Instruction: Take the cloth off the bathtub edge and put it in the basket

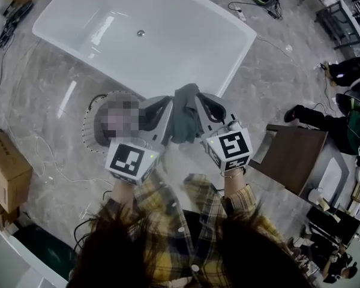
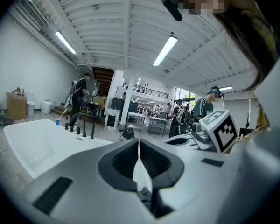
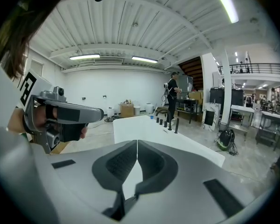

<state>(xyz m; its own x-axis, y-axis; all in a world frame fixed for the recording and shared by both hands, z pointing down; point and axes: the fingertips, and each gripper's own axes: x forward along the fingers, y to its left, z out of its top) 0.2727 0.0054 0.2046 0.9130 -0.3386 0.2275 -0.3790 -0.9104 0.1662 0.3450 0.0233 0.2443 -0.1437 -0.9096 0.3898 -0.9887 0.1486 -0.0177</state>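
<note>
One white bathtub point(image 1: 168, 47) is seen from above, standing on a grey marbled floor point(image 1: 42, 95). One round white basket point(image 1: 91, 117) is set on the floor just beside the tub's near side, partly covered by a blurred patch.

Two grippers are held out side by side by one person in a yellow checked shirt point(image 1: 168, 221). Two marker cubes are counted, one on each gripper.

One grey-green cloth point(image 1: 186, 116) is gripped between the two grippers, clear of the tub edge. It is bunched at the top and hangs down in folds, and is seen just to the right of the basket, not in it.

The left gripper point(image 1: 165, 117) is clenched on the cloth's left side. In the left gripper view the jaws of the left gripper point(image 2: 139, 143) are pressed together, and a dark scrap of the cloth point(image 2: 144, 195) is seen below them.

The right gripper point(image 1: 203, 114) is clamped on the cloth's right side. In the right gripper view its jaws point(image 3: 137, 146) are also met along one thin seam.

The bathtub point(image 3: 144, 127) is seen beyond the jaws, with a row of dark tap fittings point(image 3: 165, 122) on its rim. One cardboard box point(image 1: 6, 167) is placed at the left of the floor.
</note>
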